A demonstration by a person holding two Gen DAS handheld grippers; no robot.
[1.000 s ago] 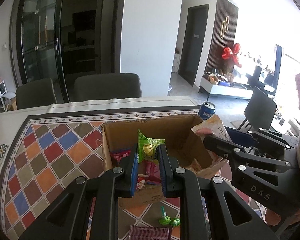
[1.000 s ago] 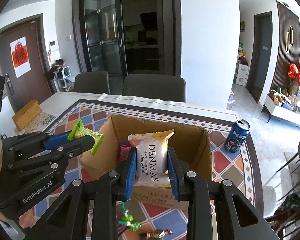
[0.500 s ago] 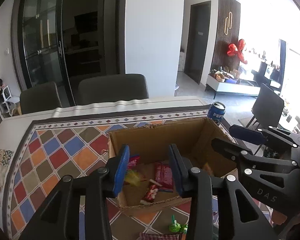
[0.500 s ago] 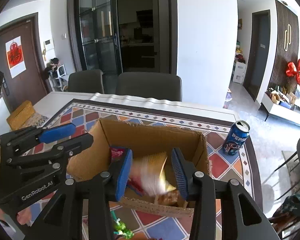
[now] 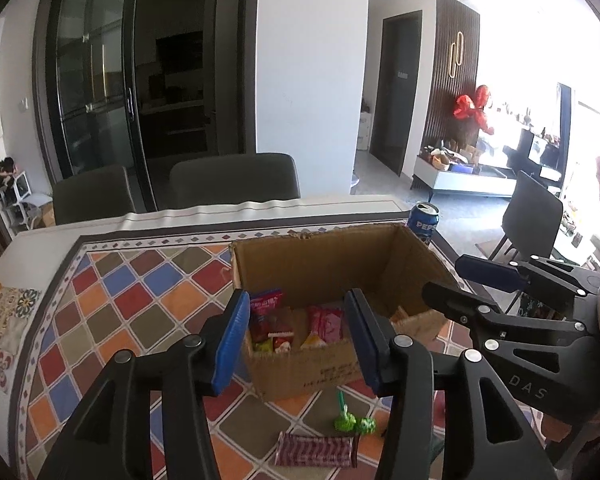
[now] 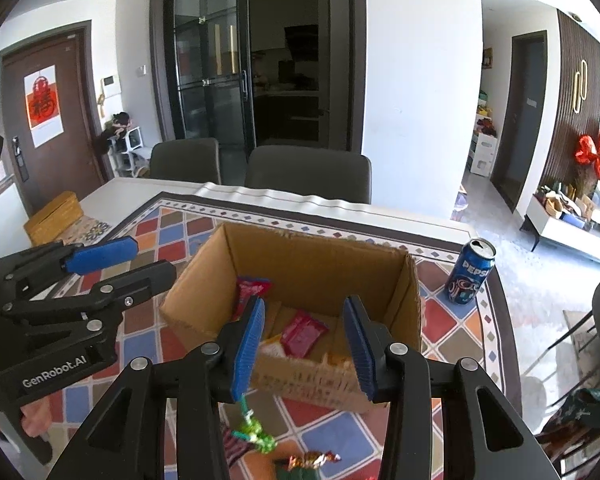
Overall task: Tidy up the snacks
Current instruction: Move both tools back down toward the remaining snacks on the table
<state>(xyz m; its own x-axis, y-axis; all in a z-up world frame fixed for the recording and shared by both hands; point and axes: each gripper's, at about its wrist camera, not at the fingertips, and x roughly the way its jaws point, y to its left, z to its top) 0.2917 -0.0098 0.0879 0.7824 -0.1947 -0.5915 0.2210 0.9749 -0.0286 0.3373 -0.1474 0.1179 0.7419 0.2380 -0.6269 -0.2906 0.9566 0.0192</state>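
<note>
Done: several packets lie in the open brown cardboard box (image 5: 332,280).
Left: green twist candy (image 5: 354,424), striped maroon packet (image 5: 316,454), perhaps more.
Grippers: left gripper (image 5: 296,340) and right gripper (image 6: 304,344) both spread, empty.

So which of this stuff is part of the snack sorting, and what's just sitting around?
Part of the job:
cardboard box
packets in the box
green candy
striped packet
foil-wrapped sweet

Just lying about:
Pepsi can
yellow box
chairs

Home dining area: tiled-pattern tablecloth (image 6: 452,320), padded dining chairs (image 6: 308,174), glass sliding doors (image 6: 212,80), red door decoration (image 6: 40,106).
</note>
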